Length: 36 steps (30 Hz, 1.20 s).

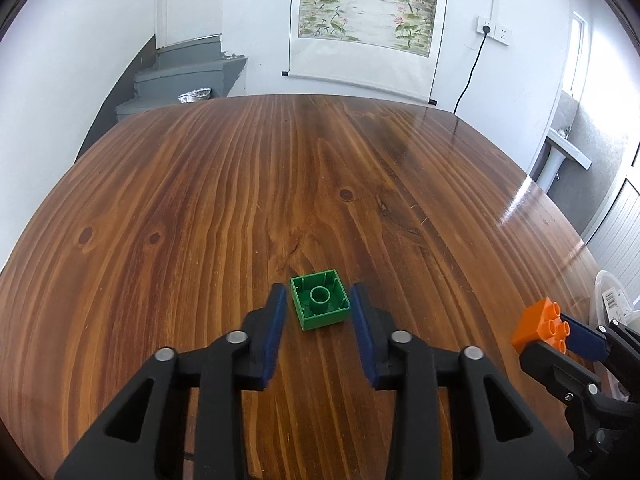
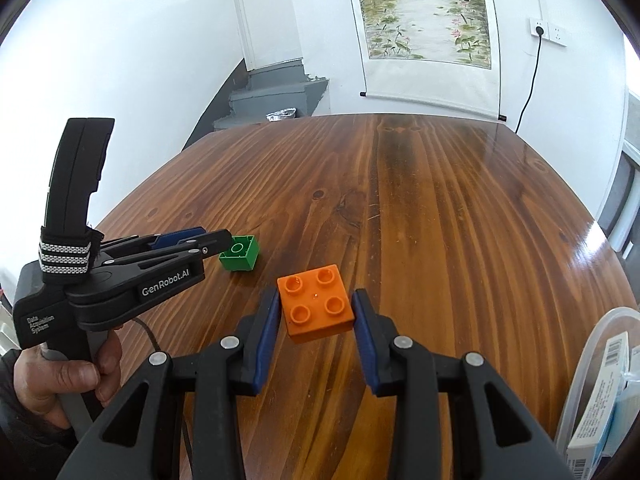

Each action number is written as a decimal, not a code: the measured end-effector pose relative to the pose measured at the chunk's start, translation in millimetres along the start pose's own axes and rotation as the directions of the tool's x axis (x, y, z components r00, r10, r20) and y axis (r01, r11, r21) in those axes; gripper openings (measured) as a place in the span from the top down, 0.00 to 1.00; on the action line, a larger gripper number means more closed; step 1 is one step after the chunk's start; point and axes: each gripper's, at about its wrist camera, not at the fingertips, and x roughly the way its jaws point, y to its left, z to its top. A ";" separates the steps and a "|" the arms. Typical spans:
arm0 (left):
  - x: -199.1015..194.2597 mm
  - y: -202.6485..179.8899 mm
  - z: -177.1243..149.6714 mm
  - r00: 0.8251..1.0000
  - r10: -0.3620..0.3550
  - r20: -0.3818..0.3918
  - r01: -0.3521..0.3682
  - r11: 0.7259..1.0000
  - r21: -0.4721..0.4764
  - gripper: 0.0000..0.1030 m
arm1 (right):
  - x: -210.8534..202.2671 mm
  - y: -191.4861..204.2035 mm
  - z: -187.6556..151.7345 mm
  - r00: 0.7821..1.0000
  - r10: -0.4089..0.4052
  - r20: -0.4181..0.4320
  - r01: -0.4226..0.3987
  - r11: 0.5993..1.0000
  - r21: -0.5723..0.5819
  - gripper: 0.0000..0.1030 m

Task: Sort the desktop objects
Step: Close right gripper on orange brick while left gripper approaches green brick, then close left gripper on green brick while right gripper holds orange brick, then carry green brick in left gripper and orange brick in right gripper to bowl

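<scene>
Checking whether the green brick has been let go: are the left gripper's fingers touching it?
Apart. The left wrist view shows table wood between each of the left gripper fingers and the green brick, which lies upside down on the table.

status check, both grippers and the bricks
Left hand-held gripper open, green brick upside down on the table between its fingers. Right hand-held gripper shut on orange brick, studs up. Nothing in the way.
</scene>
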 end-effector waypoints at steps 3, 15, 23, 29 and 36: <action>4.8 0.9 -1.5 0.999 0.032 0.018 -0.032 0.999 -0.005 0.34 | 0.1 -4.2 -2.7 1.000 0.012 -0.006 -0.011 1.000 0.023 0.61; 41.6 -7.7 -5.8 0.997 0.032 -0.069 -0.031 0.999 0.029 0.62 | 1.6 -11.8 -4.9 0.999 0.045 -0.007 -0.044 0.997 0.060 0.61; 19.7 -12.9 -8.1 1.000 0.017 -0.014 -0.016 0.999 0.034 0.62 | -11.4 -13.5 -5.2 0.999 0.037 0.034 -0.040 0.996 0.085 0.61; -14.7 -34.5 -10.0 0.998 -0.042 0.047 0.038 0.997 0.066 0.62 | -34.4 -17.7 -9.1 0.996 0.003 0.089 -0.012 0.995 0.100 0.61; -47.0 -75.5 -19.5 0.990 -0.123 0.076 0.112 0.985 0.135 0.62 | -75.9 -37.6 -25.1 0.985 -0.068 0.157 0.043 0.987 0.155 0.61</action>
